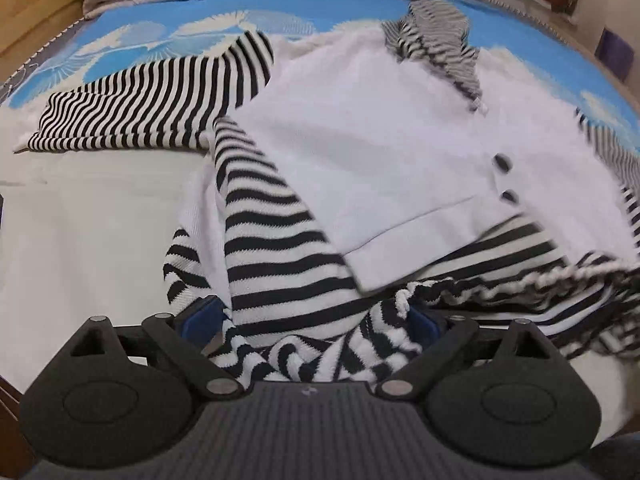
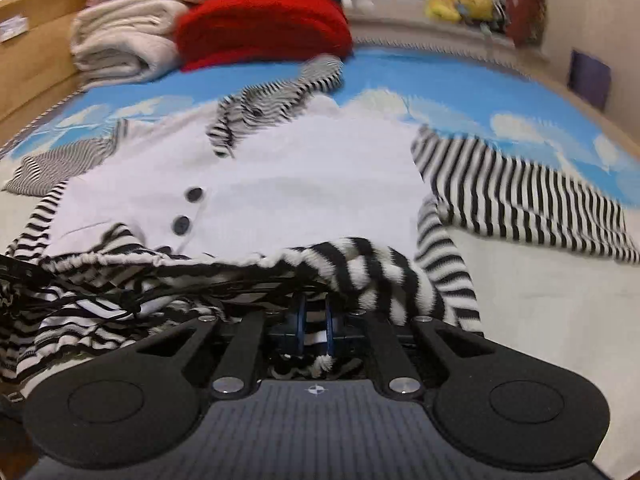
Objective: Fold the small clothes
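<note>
**Inspector:** Cardigan [image 1: 372, 152], white body with black-and-white striped sleeves and hem, lies spread on the bed sheet [image 1: 80, 216], which is white at the near side and blue with white clouds at the far side. Two dark buttons [image 1: 502, 162] show on the front panel.

**Clerk:** And the left gripper [image 1: 314, 322]?

**Inspector:** Its blue pads stand well apart, with a thick bunch of striped hem fabric filling the space between them. Whether the pads press on that cloth I cannot tell; the fabric hides the contact.

**Clerk:** The right gripper [image 2: 314, 326]?

**Inspector:** Pressed nearly together, pinching a thin fold of the striped hem [image 2: 316, 334]. A loose end of the knit hangs out just behind the pads.

**Clerk:** Condition of the garment?

**Inspector:** Lower edge is gathered and rumpled at both claws. One striped sleeve [image 1: 152, 108] lies out flat on the sheet in the left wrist view; the other sleeve [image 2: 528, 196] lies flat in the right wrist view. Striped collar [image 2: 276, 100] is crumpled at the far end of the white body.

**Clerk:** Surroundings?

**Inspector:** Folded red knit [image 2: 260, 28] and folded cream blankets [image 2: 124, 44] sit at the far edge of the bed, beside a wooden board [image 2: 36, 44].
</note>
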`<state>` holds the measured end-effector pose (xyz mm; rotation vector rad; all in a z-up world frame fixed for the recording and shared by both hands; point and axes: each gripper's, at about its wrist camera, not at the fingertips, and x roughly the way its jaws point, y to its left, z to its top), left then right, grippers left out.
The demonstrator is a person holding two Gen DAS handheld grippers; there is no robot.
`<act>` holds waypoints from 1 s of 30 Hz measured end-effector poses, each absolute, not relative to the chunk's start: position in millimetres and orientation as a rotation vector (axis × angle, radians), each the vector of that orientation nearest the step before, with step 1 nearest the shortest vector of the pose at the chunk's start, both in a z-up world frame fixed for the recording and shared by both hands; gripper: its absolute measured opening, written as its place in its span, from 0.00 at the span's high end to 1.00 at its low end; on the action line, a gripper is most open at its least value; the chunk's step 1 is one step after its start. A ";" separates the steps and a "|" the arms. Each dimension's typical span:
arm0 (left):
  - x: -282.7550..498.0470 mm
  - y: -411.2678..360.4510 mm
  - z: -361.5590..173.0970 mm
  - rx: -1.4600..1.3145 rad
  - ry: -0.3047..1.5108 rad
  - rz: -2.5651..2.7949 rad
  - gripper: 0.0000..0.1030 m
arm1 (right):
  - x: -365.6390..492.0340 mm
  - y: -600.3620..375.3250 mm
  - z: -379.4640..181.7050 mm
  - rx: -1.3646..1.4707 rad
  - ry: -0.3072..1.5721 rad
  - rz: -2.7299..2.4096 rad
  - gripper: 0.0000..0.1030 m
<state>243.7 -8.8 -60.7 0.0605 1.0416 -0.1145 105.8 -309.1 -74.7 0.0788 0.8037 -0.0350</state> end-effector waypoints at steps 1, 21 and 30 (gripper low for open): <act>238.3 -8.2 -51.0 0.047 1.021 -0.146 0.06 | 107.5 -313.0 -77.4 0.110 0.833 -0.037 0.92; 188.2 -61.9 -75.4 0.178 1.109 -0.488 0.16 | 84.2 -304.3 -63.6 0.152 0.889 0.025 0.58; 193.2 -72.4 -87.2 0.240 1.095 -0.491 0.12 | 79.5 -262.6 -65.1 -0.102 0.862 0.173 0.34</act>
